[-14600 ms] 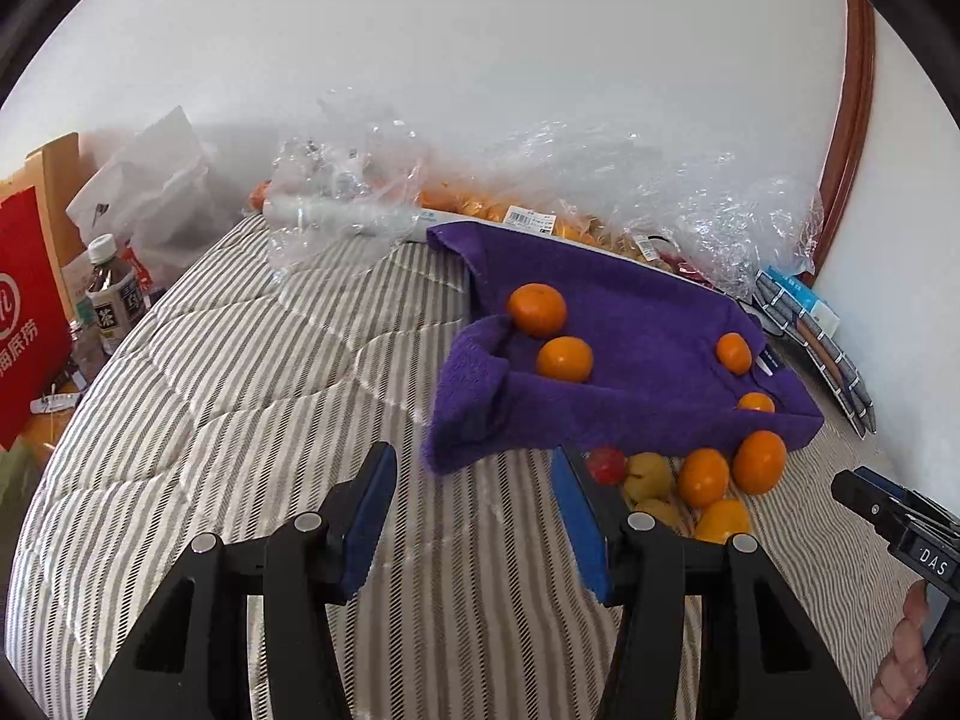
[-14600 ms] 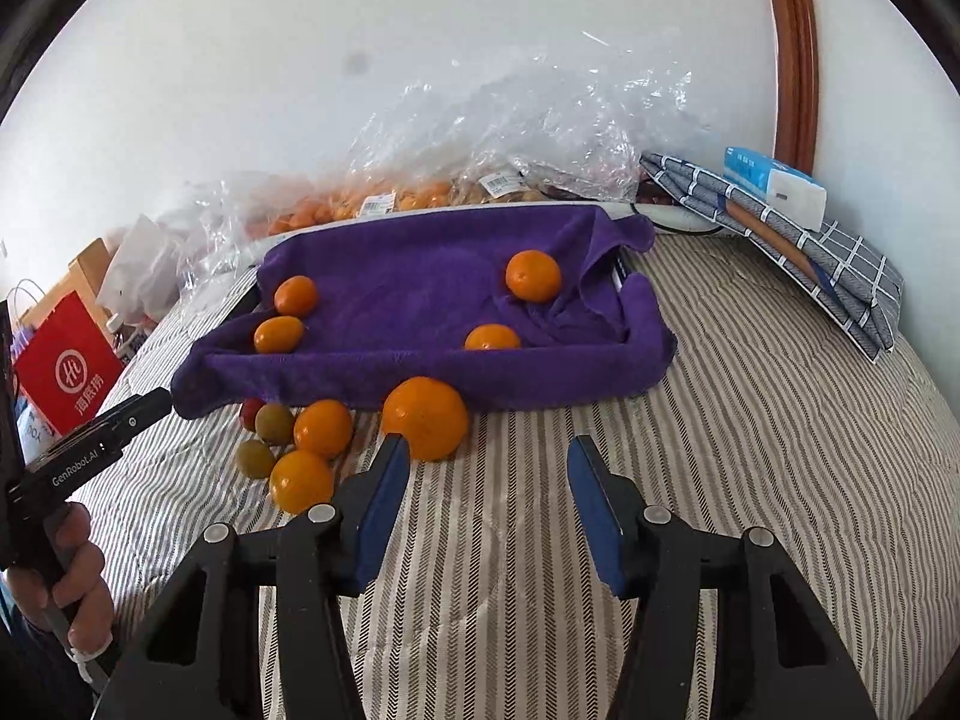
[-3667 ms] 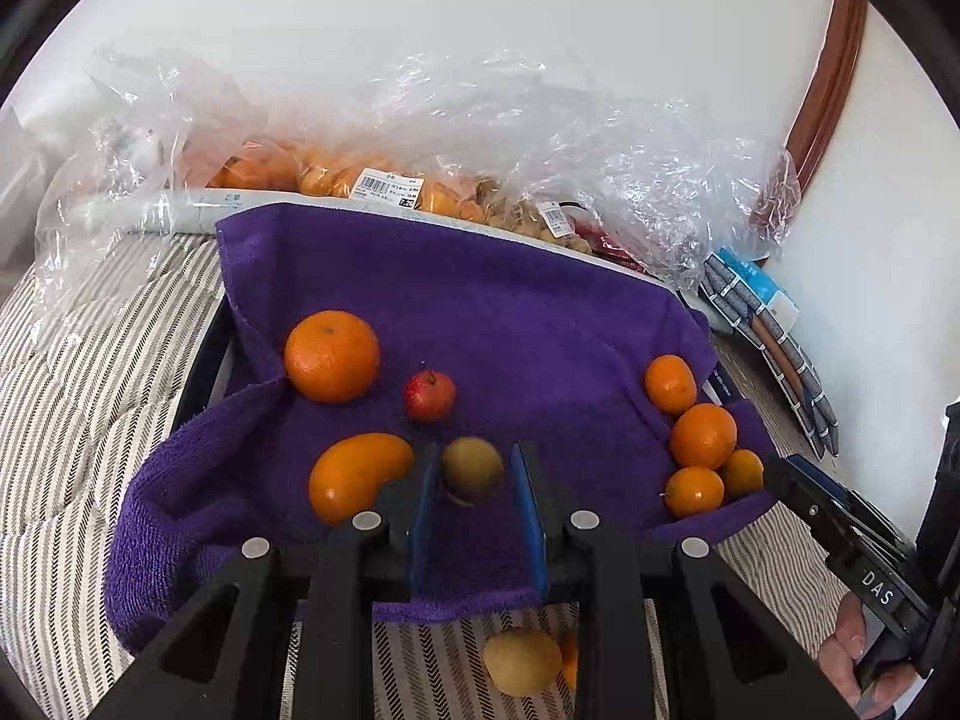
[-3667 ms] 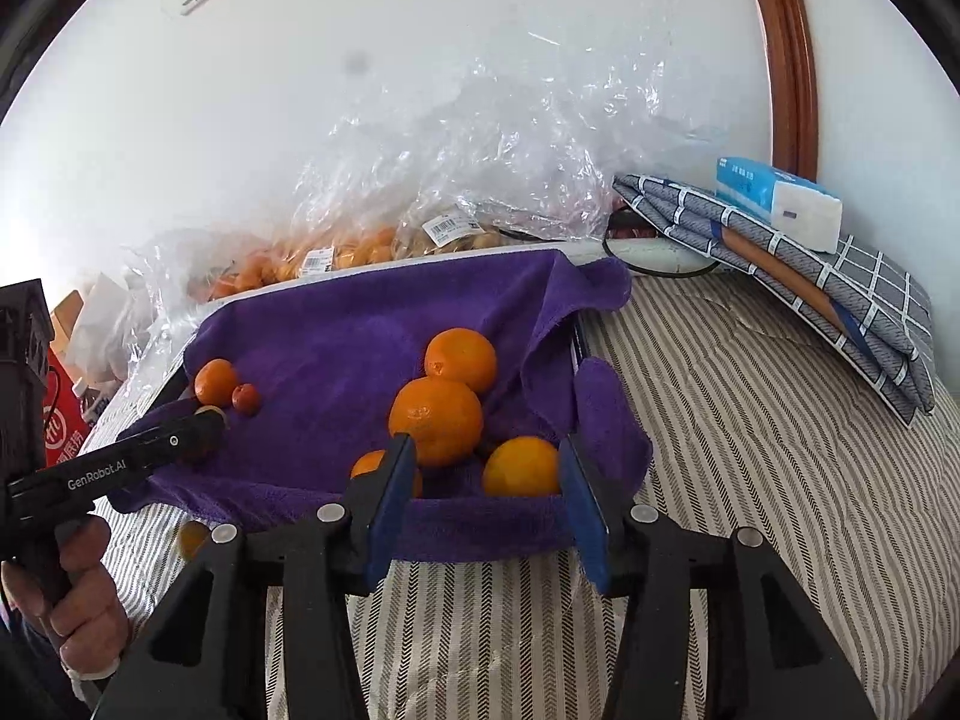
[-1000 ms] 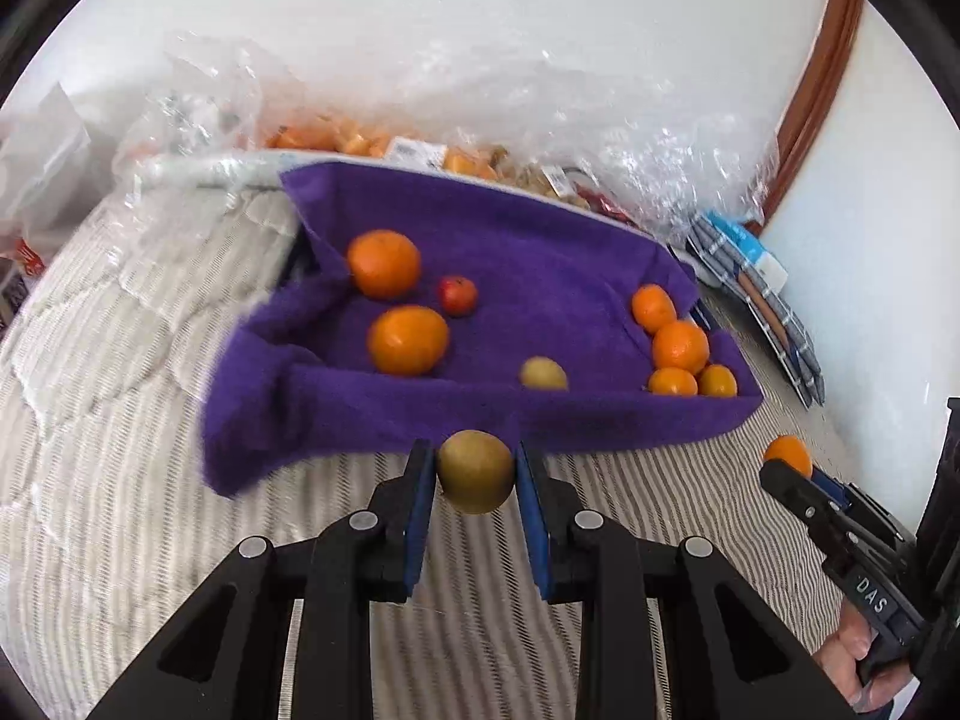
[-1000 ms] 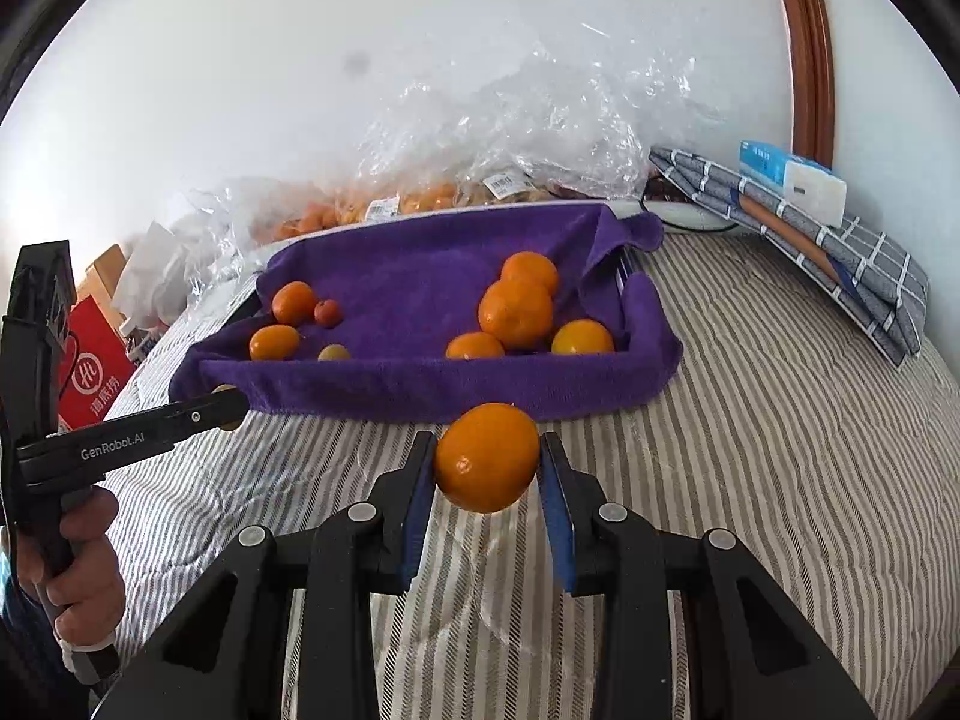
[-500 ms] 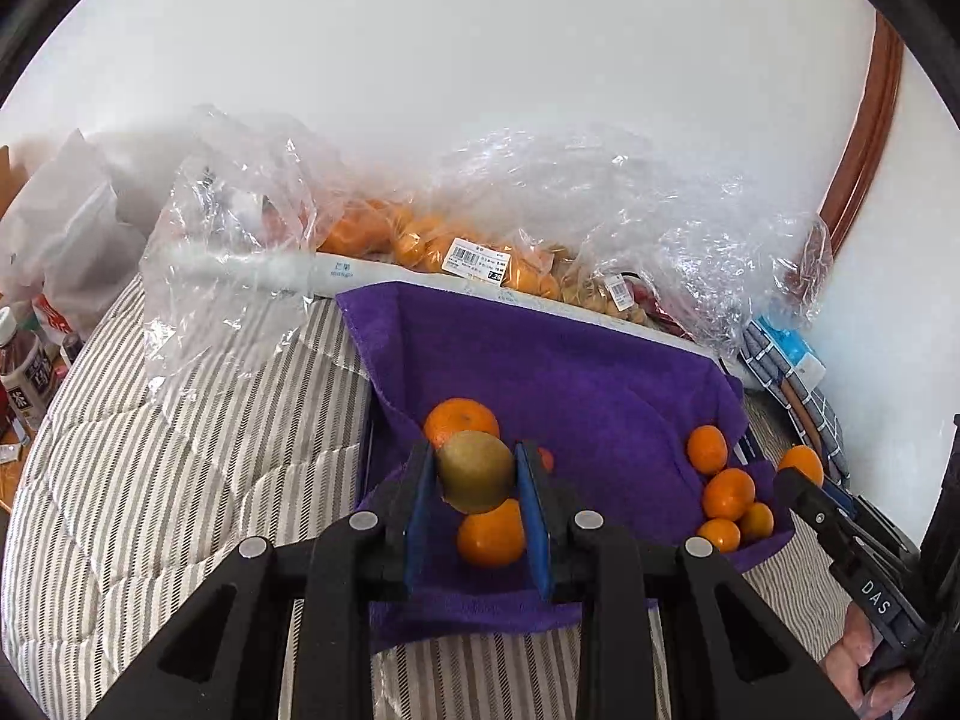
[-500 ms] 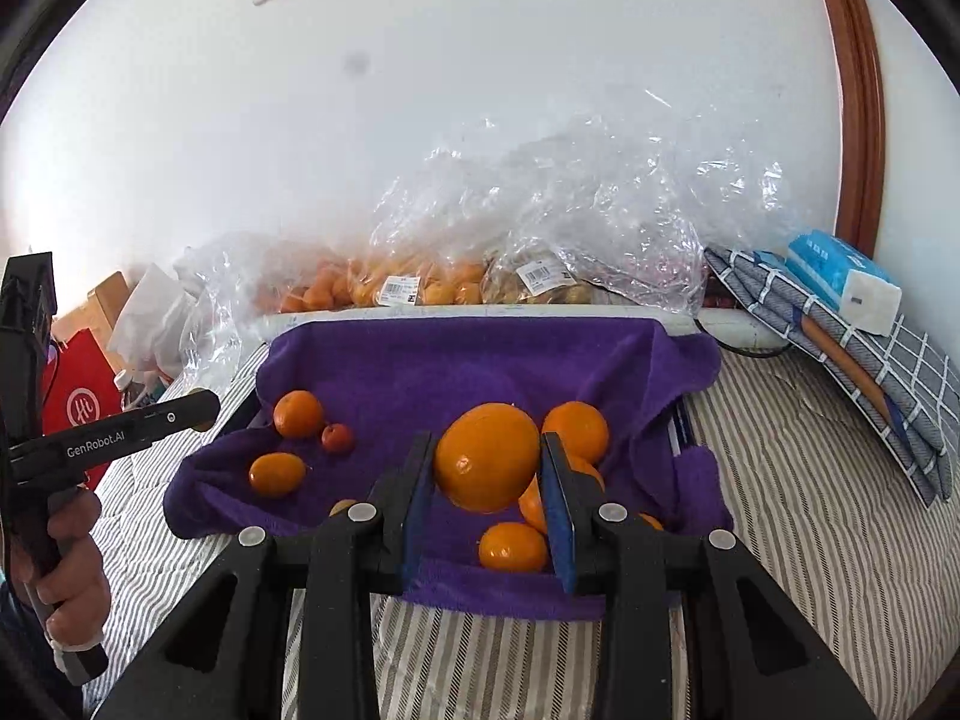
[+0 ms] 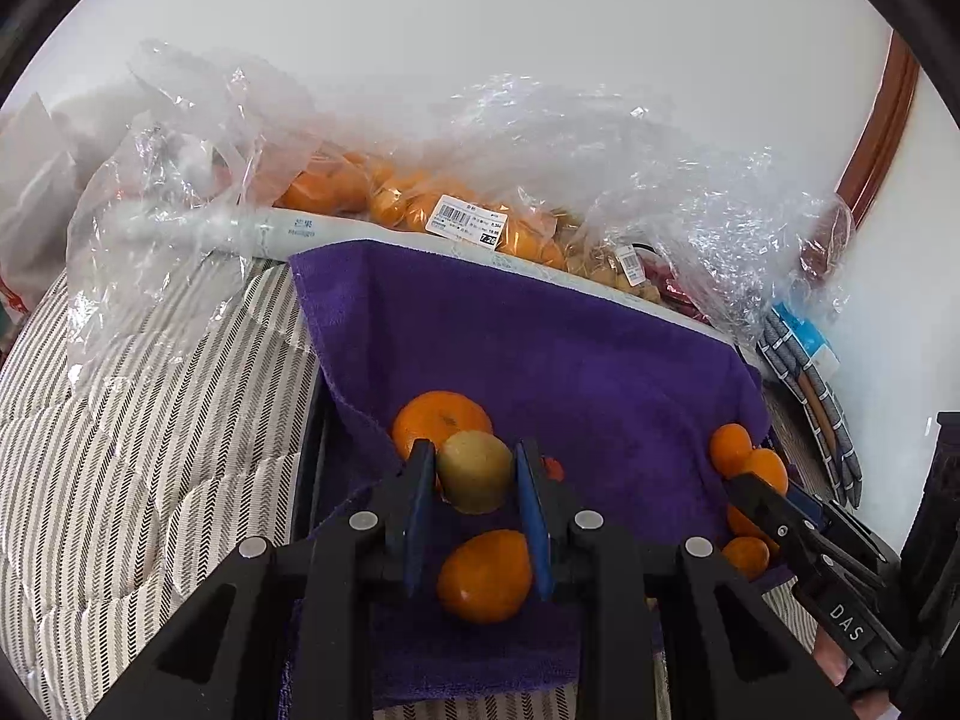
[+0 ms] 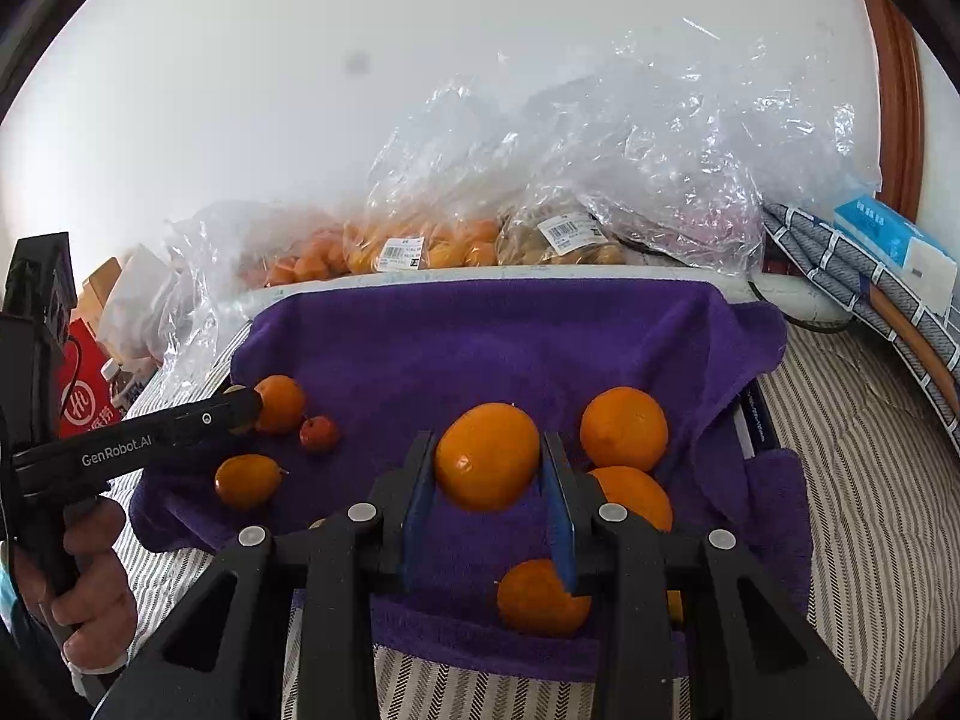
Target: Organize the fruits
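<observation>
Left gripper (image 9: 474,474) gripping a kiwi (image 9: 474,471) over the purple towel (image 9: 540,348), right gripper (image 10: 487,462) gripping an orange (image 10: 487,456) above it

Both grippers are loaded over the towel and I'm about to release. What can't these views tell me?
- Left wrist: the right-side oranges are partly covered by the right gripper.
- Right wrist: the yellow-green fruit in the left gripper is hidden behind that gripper's finger.
- Both views: the tray under the purple towel is covered.
- Neither shows fruit height above the towel.
</observation>
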### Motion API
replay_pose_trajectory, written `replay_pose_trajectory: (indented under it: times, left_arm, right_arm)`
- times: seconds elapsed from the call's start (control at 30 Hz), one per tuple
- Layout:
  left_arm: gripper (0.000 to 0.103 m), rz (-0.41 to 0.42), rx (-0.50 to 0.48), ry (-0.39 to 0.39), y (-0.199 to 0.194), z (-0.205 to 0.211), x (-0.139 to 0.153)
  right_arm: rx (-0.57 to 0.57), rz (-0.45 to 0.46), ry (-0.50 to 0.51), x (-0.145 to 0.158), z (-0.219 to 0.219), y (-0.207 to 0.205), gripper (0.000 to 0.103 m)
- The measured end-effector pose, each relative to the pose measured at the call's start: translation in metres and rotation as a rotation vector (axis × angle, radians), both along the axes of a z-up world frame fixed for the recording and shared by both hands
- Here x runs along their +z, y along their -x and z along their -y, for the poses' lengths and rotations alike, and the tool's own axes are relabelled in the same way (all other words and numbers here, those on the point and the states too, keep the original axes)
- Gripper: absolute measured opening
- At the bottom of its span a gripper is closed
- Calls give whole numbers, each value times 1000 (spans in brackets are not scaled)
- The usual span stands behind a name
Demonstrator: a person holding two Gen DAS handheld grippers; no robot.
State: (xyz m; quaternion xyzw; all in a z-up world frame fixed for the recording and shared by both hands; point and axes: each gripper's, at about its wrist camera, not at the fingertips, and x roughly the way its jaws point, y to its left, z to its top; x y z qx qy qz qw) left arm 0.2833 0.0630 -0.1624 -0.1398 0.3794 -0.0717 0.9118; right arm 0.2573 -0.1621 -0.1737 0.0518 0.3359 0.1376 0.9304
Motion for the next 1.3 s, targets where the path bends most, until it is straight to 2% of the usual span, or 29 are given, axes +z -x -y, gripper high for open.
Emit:
replay_pose_trajectory:
  times: [0.1,0.17,0.27,0.5,0.63,0.67,0.7,0.77,0.83,0.9,0.97,1.07,1.2,1.23,1.27,1.3]
  left_arm:
    - [26,16,6,-21,0,2,-1]
    - [26,11,-9,-17,-1,4,-3]
    - [26,-6,-28,-54,-4,10,-8]
    - [27,-8,-37,-68,-3,12,-11]
    - [31,0,-10,-105,1,13,-5]
    - [31,15,-6,-121,5,13,0]
    - [33,37,-2,-123,12,12,6]
    - [45,57,13,-126,25,11,18]
    - [47,75,16,-132,43,12,30]
    - [54,106,24,-160,68,15,46]
    - [68,138,34,-180,93,17,59]
    - [76,159,49,-157,129,17,74]
    - [79,172,61,-188,171,22,87]
    - [82,180,66,-197,178,23,89]
    - [86,188,70,-208,189,26,92]
    - [88,188,70,-217,197,27,94]
  right_arm:
    - [14,-3,8,-4,-4,0,34]
    - [19,0,19,-6,-8,-2,34]
    - [28,-16,13,-10,-11,-3,34]
    - [25,-13,25,-12,-12,0,34]
    - [8,-12,-2,-8,-5,5,48]
    - [0,-13,-8,-5,-3,8,48]
    - [-17,-3,-15,0,-1,13,48]
    - [-55,12,-22,14,5,25,50]
    - [-85,21,-27,31,12,43,54]
    - [-112,37,-8,49,19,68,57]
    - [-135,56,31,65,22,92,58]
    - [-158,81,68,84,25,129,58]
    - [-182,48,82,95,31,170,59]
    - [-190,50,85,97,33,180,67]
    - [-195,56,91,98,33,190,79]
    - [-185,71,88,100,35,202,83]
